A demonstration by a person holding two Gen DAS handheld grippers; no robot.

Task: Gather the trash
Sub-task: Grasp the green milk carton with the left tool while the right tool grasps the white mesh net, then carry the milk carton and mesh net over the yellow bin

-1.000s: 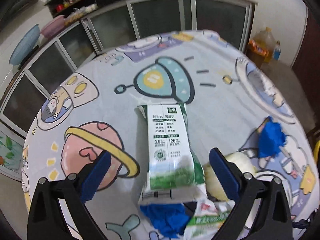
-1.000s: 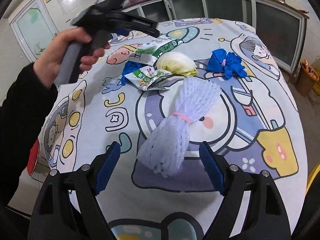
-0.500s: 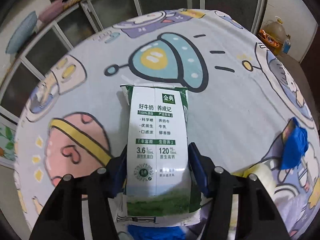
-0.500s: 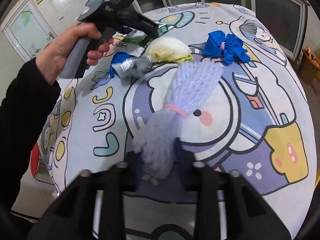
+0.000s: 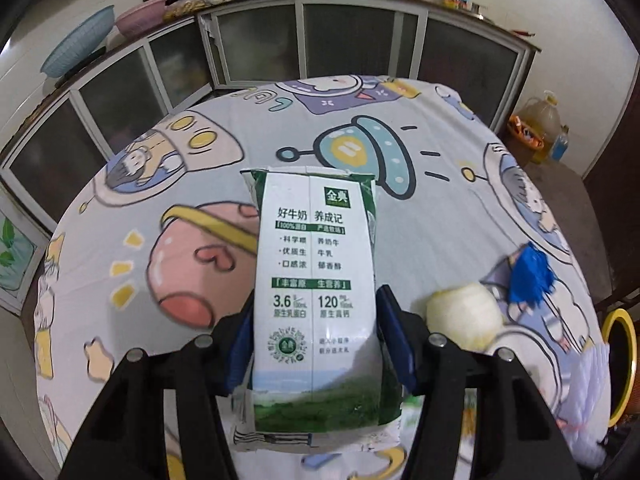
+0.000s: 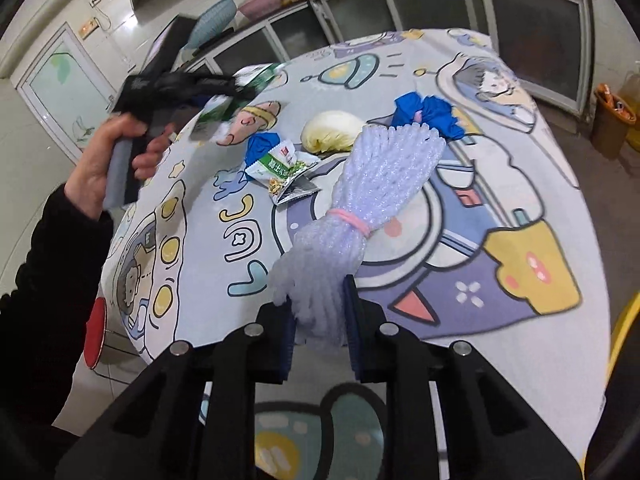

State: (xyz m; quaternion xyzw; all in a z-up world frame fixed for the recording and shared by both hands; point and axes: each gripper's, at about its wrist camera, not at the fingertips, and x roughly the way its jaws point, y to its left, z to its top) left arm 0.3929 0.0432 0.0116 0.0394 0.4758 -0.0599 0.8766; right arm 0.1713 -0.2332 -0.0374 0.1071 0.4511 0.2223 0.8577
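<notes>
A green and white milk carton [image 5: 316, 280] stands lengthwise between the blue pads of my left gripper [image 5: 316, 320], which is shut on its lower half and holds it above the table. In the right wrist view the same left gripper [image 6: 236, 88] and carton [image 6: 262, 76] appear blurred at the upper left, carried by a hand in a black sleeve. My right gripper [image 6: 318, 312] is shut on the narrow end of a white foam net bundle [image 6: 384, 172] tied with a pink band. Its wide end fans out towards the middle of the table.
On the cartoon-print tablecloth [image 6: 520, 184] lie a torn snack wrapper [image 6: 280, 168], a pale cabbage-like ball [image 6: 334, 130], a blue crumpled piece [image 6: 260, 146] and a blue bundle [image 6: 432, 114]. A yellow-rimmed bin [image 5: 622, 360] stands at the right. Glass-fronted cabinets line the far wall.
Both grippers went from open to shut, the left on the milk carton and the right on the foam net. Both then rose, and the carton left the table.
</notes>
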